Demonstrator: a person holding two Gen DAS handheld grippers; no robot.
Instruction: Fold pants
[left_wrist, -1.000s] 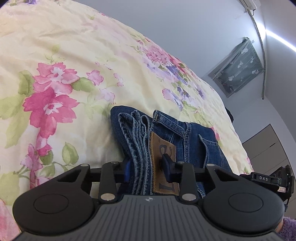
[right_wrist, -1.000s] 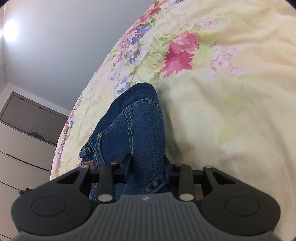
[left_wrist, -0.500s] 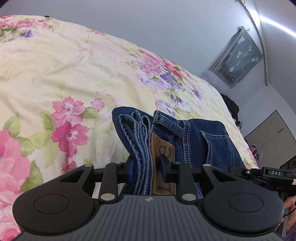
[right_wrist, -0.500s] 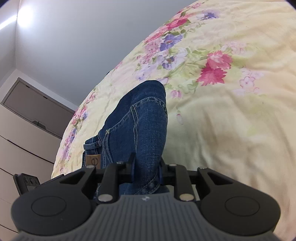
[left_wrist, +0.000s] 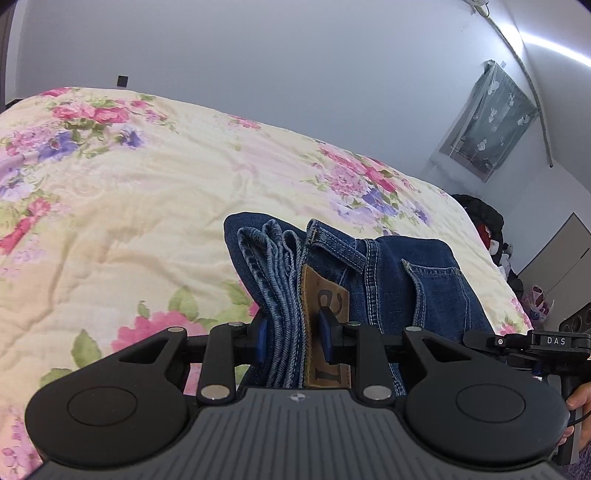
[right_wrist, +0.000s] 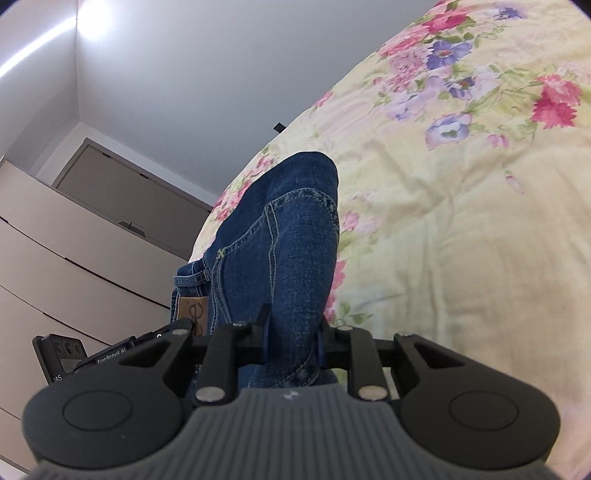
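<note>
Dark blue denim pants (left_wrist: 388, 273), already folded into a thick bundle, are held up over the near edge of the floral yellow quilt (left_wrist: 129, 206). Left gripper (left_wrist: 295, 338) is clamped on the waistband stack by the brown leather patch (left_wrist: 325, 295); right gripper (right_wrist: 291, 341) is pinched on the folded leg end. Denim looks heavyish, floppy and grippy, so I'd grab all layers at the edges. Beige drawers (right_wrist: 74, 251) sit beyond.

A bed (left_wrist: 155, 206) with a cream flowered quilt stands against a plain pale wall (left_wrist: 295, 55). A curtained window (left_wrist: 487, 122) sits beyond its far corner. Beige cupboards (right_wrist: 74, 236) stand nearby, under a ceiling light strip (right_wrist: 33, 48).
</note>
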